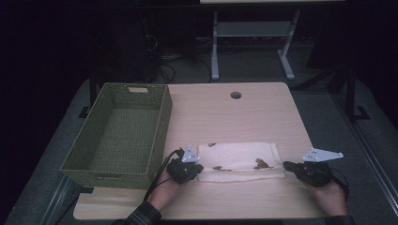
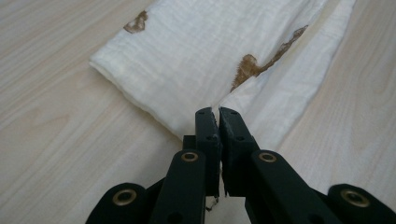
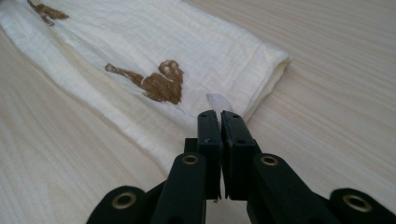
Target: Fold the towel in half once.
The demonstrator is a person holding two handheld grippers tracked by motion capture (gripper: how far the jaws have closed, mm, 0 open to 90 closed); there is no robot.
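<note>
White folded cloth point(image 1: 239, 161) lies between low, level hands; left gripper point(image 2: 218, 112) and right gripper point(image 3: 219, 113) each pinch an end

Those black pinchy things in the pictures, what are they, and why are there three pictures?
They are grippers, tools with two black jaws that a person squeezes by hand. The left gripper and the right gripper each carry a small camera. One picture looks down from above the wooden table. The other two look along each gripper's own jaws. On the table lies a folded cream cloth with brown patches, and beside it a green woven basket with nothing in it. Each gripper's jaws are closed on one end of the cloth's near edge, so the person is pinching the cloth at both ends. You can see a bit of fabric caught between the jaws.
</note>
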